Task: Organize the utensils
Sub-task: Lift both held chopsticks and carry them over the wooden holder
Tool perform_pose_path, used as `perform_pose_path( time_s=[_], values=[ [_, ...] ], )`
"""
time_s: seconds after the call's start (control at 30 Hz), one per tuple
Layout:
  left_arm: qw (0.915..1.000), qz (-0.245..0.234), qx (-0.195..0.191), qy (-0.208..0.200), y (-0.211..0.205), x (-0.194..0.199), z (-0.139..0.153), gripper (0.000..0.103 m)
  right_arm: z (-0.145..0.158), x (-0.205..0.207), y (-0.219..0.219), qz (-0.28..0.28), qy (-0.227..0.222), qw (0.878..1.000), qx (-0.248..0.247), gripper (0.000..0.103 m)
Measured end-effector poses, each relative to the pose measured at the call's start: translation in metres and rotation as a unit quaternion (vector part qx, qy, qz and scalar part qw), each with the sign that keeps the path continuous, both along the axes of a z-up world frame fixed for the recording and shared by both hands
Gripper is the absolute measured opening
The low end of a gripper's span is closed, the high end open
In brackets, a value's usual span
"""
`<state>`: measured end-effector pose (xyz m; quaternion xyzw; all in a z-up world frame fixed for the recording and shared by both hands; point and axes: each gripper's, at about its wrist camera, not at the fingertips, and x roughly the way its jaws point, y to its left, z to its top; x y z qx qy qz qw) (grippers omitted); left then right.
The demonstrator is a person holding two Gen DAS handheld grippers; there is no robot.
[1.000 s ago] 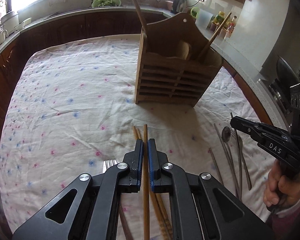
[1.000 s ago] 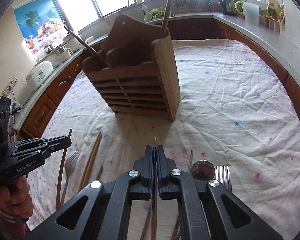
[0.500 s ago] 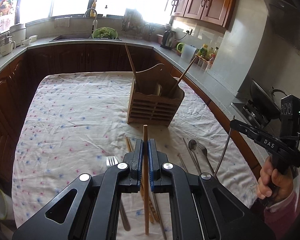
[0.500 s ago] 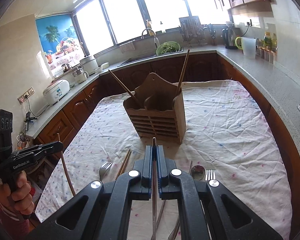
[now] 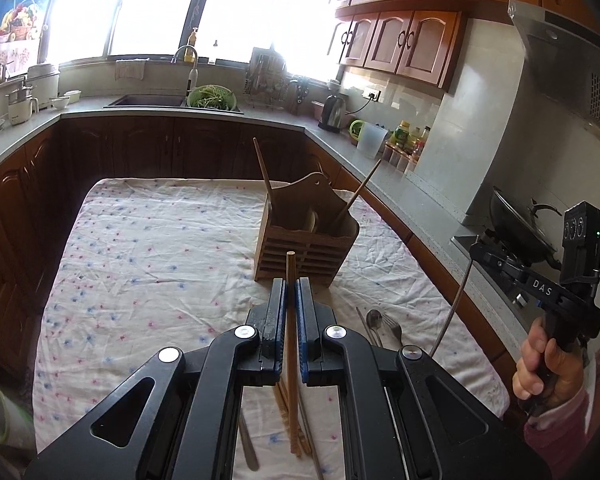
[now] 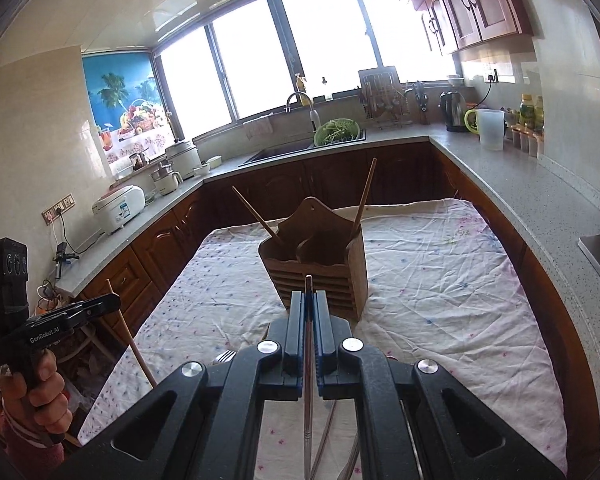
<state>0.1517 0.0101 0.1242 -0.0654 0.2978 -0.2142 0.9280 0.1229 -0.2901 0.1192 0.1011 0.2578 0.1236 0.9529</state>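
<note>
- Wooden chopstick (image 5: pixel 290 312) clamped in left tool (image 5: pixel 290 292); metal chopstick (image 6: pixel 308 360) clamped in right tool (image 6: pixel 308 304).
- Transport step; next: lower each tip-first into caddy (image 5: pixel 306 246).

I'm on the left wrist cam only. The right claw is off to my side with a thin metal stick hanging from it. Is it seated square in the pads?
Observer: Yes. In the right wrist view the right claw is shut on the thin silver metal chopstick. It runs straight down the middle between the blue pads, with its tip just past the fingertips.
Operator: And my wooden one, how does it hang, seen from the side?
Observer: The left claw grips the light brown wooden chopstick near its top. A short end pokes up above the claw and the long part slants down below it.
</note>
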Motion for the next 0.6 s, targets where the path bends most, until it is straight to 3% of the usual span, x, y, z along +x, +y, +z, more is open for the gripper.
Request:
perform_pose_path(
  time_s=[0.3, 0.6],
  values=[
    [0.9982, 0.024, -0.027, -0.048, 0.004, 0.02, 0.031, 0.004, 0.025, 0.019, -0.006, -0.017, -0.041, 0.999, 0.009, 0.004],
    [0.9928, 0.043, -0.071, -0.087, 0.0, 0.072, 0.065, 0.004, 0.058, 0.064, -0.015, -0.04, -0.09, 0.995, 0.034, 0.004]
  ],
)
